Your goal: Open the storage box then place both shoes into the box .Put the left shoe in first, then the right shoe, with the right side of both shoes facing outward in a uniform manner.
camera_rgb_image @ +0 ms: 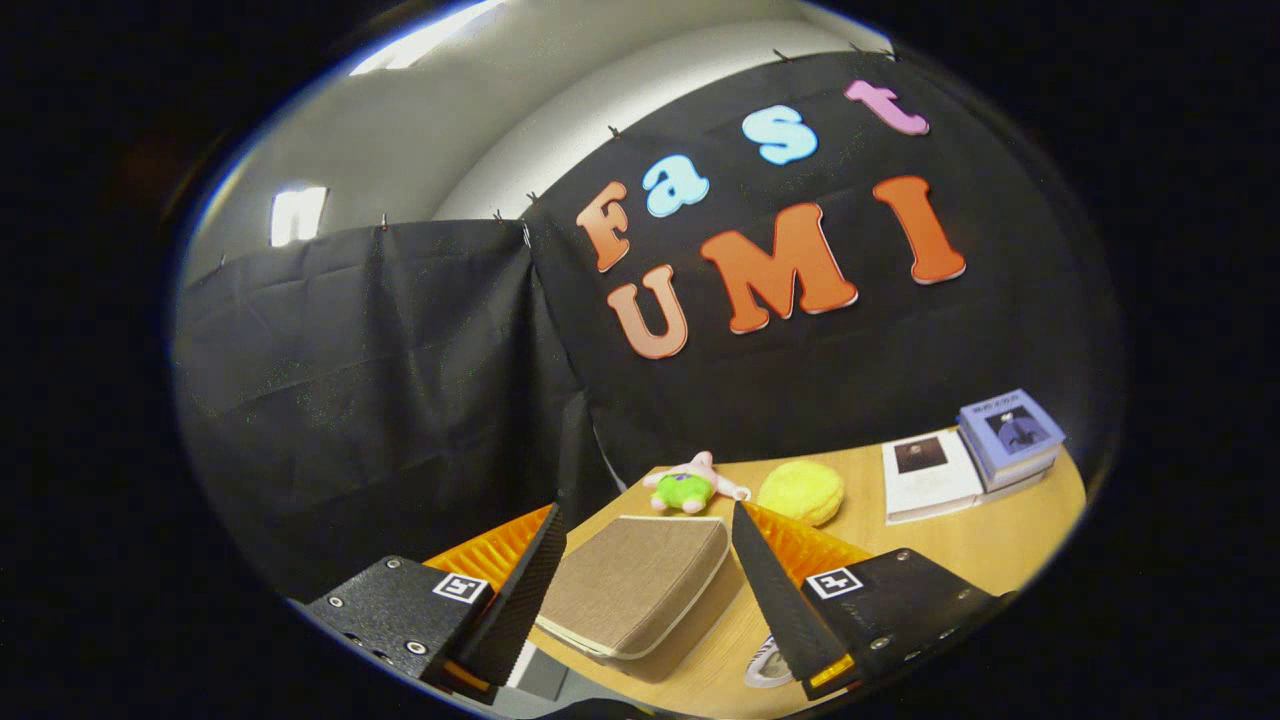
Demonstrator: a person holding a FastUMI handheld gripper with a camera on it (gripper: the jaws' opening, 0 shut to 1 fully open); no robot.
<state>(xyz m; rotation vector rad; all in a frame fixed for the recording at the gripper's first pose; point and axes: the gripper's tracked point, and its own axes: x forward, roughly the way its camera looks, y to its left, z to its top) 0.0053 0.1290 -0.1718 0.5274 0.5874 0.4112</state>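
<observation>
My jaws (645, 570) stand wide apart, holding nothing. Between them, just ahead on the counter (960, 545), lies one brown storage box (640, 590), lid shut. Beyond it sit one plush toy (690, 485) and one yellow round cushion (802, 492), then two books (970, 455) further right. Something white, perhaps a shoe (768, 665), peeks by my right finger.

Near corner of the storage box (640, 590) cut off low between the spread fingers of the gripper (648, 540), its sides hidden behind them. Only a sliver of a shoe (768, 668) beside the right finger, rest out of frame. Book covers (1010, 432) at far right too small to read
</observation>
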